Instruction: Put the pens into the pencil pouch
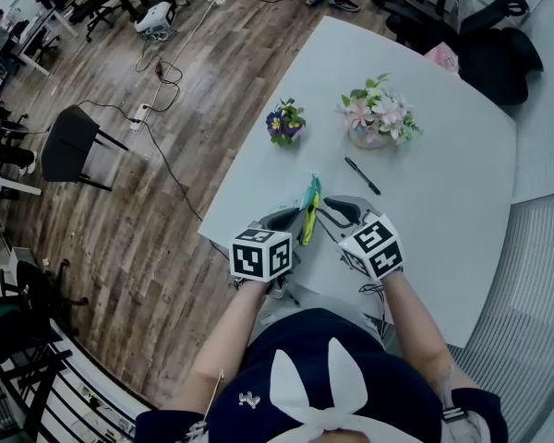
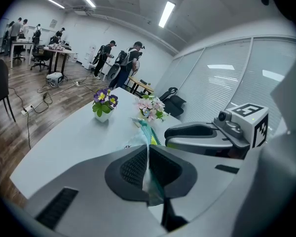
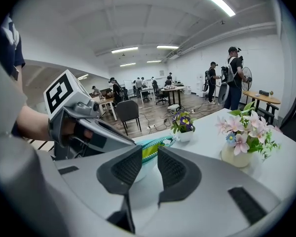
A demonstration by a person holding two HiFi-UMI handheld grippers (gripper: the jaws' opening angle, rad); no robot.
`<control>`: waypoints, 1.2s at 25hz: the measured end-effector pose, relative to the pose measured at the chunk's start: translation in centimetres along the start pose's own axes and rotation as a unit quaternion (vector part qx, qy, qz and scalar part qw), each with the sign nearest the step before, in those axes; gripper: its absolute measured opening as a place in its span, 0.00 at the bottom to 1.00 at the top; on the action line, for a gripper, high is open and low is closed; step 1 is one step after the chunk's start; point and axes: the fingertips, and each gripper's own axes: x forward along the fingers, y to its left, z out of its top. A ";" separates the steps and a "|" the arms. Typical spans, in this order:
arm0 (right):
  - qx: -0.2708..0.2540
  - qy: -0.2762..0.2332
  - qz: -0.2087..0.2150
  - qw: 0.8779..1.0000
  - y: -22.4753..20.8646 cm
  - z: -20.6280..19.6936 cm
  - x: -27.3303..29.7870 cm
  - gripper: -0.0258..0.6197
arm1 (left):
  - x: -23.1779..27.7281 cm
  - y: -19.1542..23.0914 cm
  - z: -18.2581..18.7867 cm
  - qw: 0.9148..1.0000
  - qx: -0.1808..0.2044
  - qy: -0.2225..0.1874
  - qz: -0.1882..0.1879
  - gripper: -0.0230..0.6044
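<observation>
- Head view: I have both tongs over the near edge of the table (image 1: 443, 164). The left gripper (image 1: 291, 220) and the right gripper (image 1: 335, 207) both point towards 12 o'clock. The pencil pouch (image 1: 309, 206) stands on edge between them. The black pen (image 1: 362, 175) lies on the table at 1 o'clock from the pouch, apart from it. A pot of purple flowers (image 1: 285, 123) stands at 11 o'clock from the pouch; a vase of pink flowers (image 1: 377, 118) stands at 1 o'clock, beyond the pen.
- Left gripper view: my left pads (image 2: 133, 169) are pressed together on a thin edge of the pouch, with no gap between them. The pouch runs away from the jaws towards 12 o'clock, its green zip along the top. The right gripper sits at 3 o'clock, just beside the pouch.
- Right gripper view: my right pads (image 3: 126, 168) stand apart with a clear gap, gripping nothing. The pouch's green zip shows at the far end of that gap and runs on behind the pad at 9 o'clock; I cannot tell whether that pad touches it. The left gripper fills the 9 o'clock side.
</observation>
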 end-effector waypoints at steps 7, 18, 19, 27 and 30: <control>0.010 -0.007 -0.022 1.000 -1.8 -0.3 -0.7 0.23 | 0.4 0.2 0.3 1.000 -0.003 -0.001 0.000 0.09; 0.049 -0.015 -0.077 0.996 -6.0 -2.3 -2.2 0.25 | 0.9 0.2 0.6 1.000 -0.009 0.000 -0.003 0.09; 0.052 -0.015 -0.084 0.995 -6.5 -2.7 -2.4 0.25 | 1.0 0.2 0.7 1.000 -0.010 0.000 -0.003 0.09; 0.082 0.012 -0.134 0.987 -10.6 -6.7 -3.3 0.25 | 1.5 0.3 1.0 1.000 -0.015 0.002 -0.006 0.09; 0.090 0.022 -0.146 0.985 -11.7 -7.8 -3.5 0.25 | 1.5 0.3 1.1 1.000 -0.016 0.003 -0.009 0.09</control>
